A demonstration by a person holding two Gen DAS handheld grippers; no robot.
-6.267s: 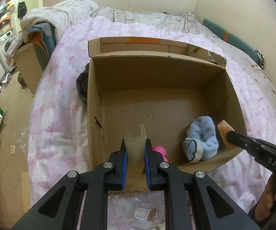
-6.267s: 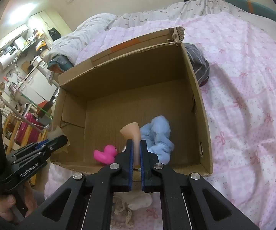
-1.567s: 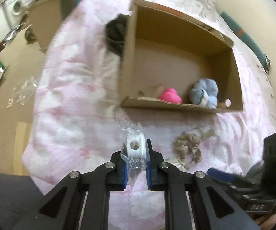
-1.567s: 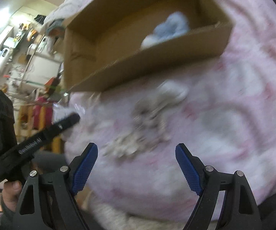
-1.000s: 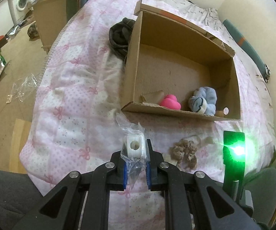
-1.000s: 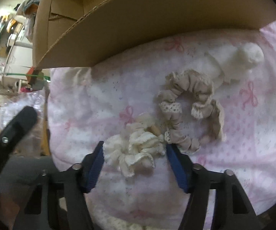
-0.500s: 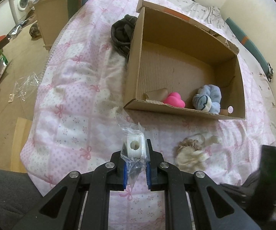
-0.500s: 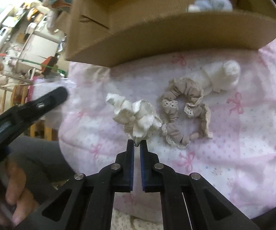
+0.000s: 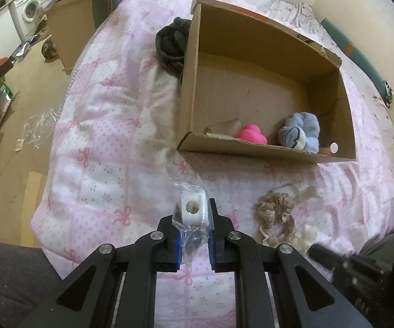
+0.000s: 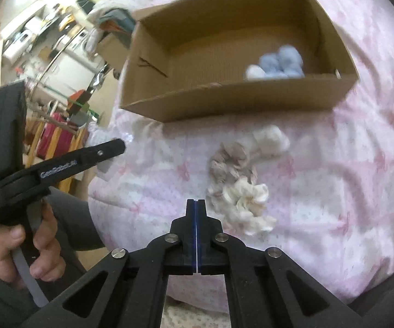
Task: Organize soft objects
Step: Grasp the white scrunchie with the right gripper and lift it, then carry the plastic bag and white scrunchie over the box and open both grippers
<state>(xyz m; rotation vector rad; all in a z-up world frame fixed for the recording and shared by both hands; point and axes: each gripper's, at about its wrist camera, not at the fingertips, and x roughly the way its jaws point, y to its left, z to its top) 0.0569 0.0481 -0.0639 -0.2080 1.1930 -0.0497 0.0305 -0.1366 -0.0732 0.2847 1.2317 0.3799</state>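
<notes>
My left gripper is shut on a clear plastic bag with a white block in it, held above the pink quilt in front of the cardboard box. In the box lie a pink toy, a blue plush and a tan piece. My right gripper is shut and empty, just left of a cream scrunchie. A beige scrunchie and a white soft piece lie beside it on the quilt. The beige scrunchie also shows in the left wrist view.
The box sits on a bed with a pink bow-print quilt. A dark cloth bundle lies at the box's far left corner. The bed's edge drops to the floor on the left, with clutter there.
My right gripper no longer grips the cream scrunchie; it now lies on the quilt to its right, and the gripper has pulled back. My left gripper still holds the bag.
</notes>
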